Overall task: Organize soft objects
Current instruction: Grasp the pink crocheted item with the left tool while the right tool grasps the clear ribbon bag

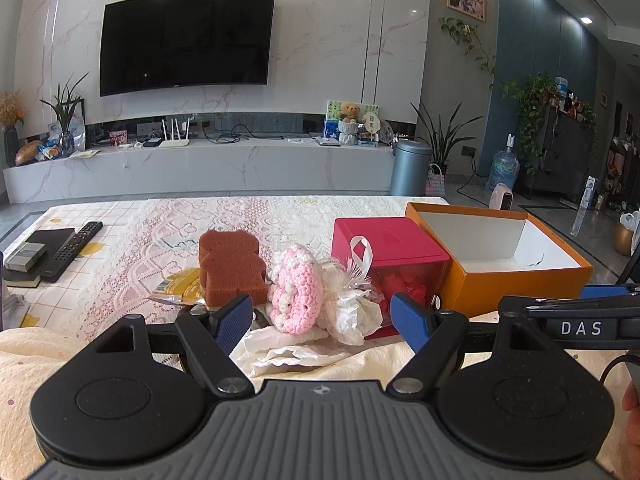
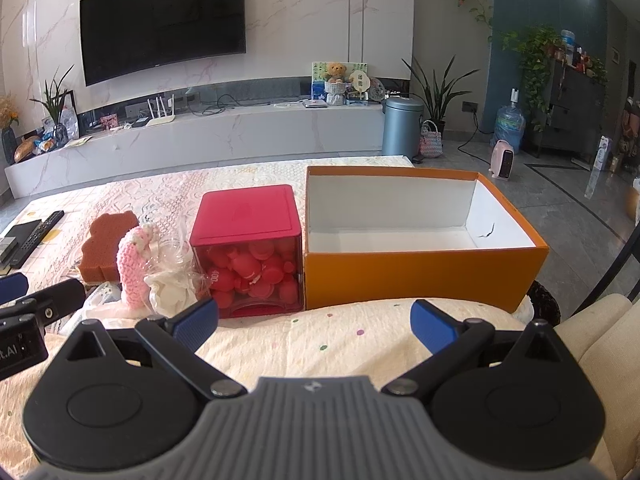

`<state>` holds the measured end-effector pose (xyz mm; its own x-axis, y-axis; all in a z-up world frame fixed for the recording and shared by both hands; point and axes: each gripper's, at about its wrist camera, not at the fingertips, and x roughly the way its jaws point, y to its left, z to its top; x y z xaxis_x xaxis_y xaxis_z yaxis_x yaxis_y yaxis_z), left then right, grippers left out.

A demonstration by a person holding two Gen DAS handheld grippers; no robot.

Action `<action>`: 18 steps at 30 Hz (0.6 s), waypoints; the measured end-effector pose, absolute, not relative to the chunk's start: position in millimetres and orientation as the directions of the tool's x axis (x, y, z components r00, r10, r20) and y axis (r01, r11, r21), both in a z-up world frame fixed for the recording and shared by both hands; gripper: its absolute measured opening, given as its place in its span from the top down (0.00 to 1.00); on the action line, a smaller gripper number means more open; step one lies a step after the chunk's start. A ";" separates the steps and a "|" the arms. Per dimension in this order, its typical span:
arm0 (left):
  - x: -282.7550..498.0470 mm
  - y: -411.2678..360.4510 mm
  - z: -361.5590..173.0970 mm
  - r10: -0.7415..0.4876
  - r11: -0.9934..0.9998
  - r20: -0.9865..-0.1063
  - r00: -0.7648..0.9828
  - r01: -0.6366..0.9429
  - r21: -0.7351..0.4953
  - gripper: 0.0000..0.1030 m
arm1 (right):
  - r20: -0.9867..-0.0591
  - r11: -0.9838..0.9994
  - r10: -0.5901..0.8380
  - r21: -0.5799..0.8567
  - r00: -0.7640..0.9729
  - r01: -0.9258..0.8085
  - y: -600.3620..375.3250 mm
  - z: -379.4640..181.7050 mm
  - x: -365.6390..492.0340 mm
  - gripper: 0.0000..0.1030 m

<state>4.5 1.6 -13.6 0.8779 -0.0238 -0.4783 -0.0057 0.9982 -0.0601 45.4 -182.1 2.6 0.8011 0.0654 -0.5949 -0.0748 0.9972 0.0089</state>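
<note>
In the left wrist view, a brown bear-shaped sponge [image 1: 230, 268] stands at about 11 o'clock from the left gripper [image 1: 322, 318], with a yellow wrapper [image 1: 182, 286] touching its left side. Just right of the sponge sit a pink crocheted toy [image 1: 296, 290] and a white cellophane-wrapped bundle [image 1: 350, 300], which leans against a red box [image 1: 394, 254] with a clear front full of red pieces. An open orange box [image 1: 516, 276] with a white inside stands at 2 o'clock, touching the red box. Crumpled white paper [image 1: 280, 350] lies between the spread jaws, which hold nothing. The right gripper's black body pokes in at 3 o'clock. A remote [image 1: 72, 250] lies at 10 o'clock on the lace-covered tabletop [image 1: 168, 216]; behind are a wall television [image 1: 186, 40] and a marble console [image 1: 200, 168]. In the right wrist view, the right gripper [image 2: 314, 322] hovers low over a cream dotted cloth [image 2: 304, 344], jaws spread wide and empty. The red box [image 2: 248, 216] stands at 11 o'clock, the orange box [image 2: 420, 272] at 1 o'clock, touching. The pink crocheted toy [image 2: 134, 268], the white bundle [image 2: 172, 292] and the sponge [image 2: 104, 244] crowd at 10 o'clock, the toy in front of the sponge. A grey bin [image 2: 402, 128] stands on the floor beyond.
</note>
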 end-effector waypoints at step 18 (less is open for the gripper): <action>14.1 63.0 -31.2 -0.084 0.980 -0.626 0.775 -0.049 -0.191 0.53 | -0.660 0.936 0.239 -0.037 0.712 -0.349 -115.9 -16.6 73.9 0.35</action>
